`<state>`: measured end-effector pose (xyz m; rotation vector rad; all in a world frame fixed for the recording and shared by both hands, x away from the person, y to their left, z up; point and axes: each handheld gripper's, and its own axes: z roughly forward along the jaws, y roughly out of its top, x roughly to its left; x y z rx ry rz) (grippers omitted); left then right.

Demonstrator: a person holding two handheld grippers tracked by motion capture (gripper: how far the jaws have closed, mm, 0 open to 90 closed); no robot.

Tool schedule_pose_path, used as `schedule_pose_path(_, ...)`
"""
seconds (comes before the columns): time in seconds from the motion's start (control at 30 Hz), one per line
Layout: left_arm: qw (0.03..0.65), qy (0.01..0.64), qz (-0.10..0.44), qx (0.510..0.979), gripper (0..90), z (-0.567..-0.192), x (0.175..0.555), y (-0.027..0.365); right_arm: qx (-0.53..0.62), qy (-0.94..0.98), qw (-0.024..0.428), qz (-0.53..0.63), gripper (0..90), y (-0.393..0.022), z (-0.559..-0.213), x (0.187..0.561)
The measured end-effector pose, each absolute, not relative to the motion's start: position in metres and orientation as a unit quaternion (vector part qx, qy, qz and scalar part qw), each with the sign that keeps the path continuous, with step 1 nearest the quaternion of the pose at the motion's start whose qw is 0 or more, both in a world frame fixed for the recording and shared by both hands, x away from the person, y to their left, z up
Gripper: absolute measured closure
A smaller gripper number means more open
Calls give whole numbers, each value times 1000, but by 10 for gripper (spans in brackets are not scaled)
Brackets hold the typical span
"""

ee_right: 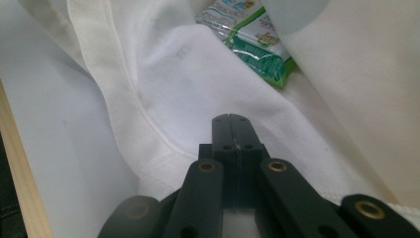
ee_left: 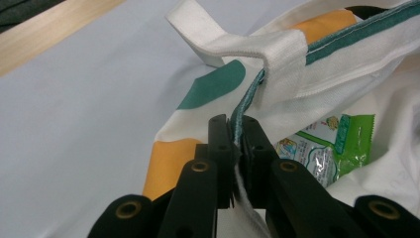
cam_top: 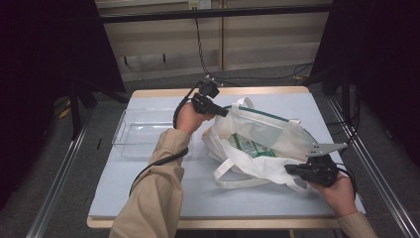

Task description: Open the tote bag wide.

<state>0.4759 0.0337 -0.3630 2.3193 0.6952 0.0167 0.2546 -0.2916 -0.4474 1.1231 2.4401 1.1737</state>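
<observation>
A white tote bag (cam_top: pixel 257 144) lies on its side in the middle of the table (cam_top: pixel 148 178), its mouth turned toward the person, with a clear tray (cam_top: pixel 143 130) just beside it on the left. The left gripper (cam_top: pixel 225 112) is pinched on the green-trimmed rim (ee_left: pixel 241 116) of the bag at the far side, close to where a handle (ee_left: pixel 233 42) is sewn on; the cloth is seen squeezed between its jaws. The right gripper (cam_top: pixel 289 169) sits at the near edge of the mouth with its jaws pressed together, and in the right gripper view no cloth can be seen between them, so no grip is judged there. A green snack packet (ee_right: pixel 252 47) lies inside, visible through the opening. The step in hand is judged to be the opening of the bag so that the packet can be reached. It would be done well if the far rim were lifted up and away by the left gripper, with the pinch kept deep on the hem so the cloth is not slipped out. The near rim should be pinned or caught by the right gripper before anything is drawn out, and the loose handle (cam_top: pixel 237 181) on the table should be kept clear of the jaws.
</observation>
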Motion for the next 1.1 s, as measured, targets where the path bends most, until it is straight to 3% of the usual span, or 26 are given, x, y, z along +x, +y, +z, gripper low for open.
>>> schedule_pose_path(1.1, 355, 309, 7, 882, 860, -375, 493, 36, 344, 855, 83, 378, 900, -274, -478, 255)
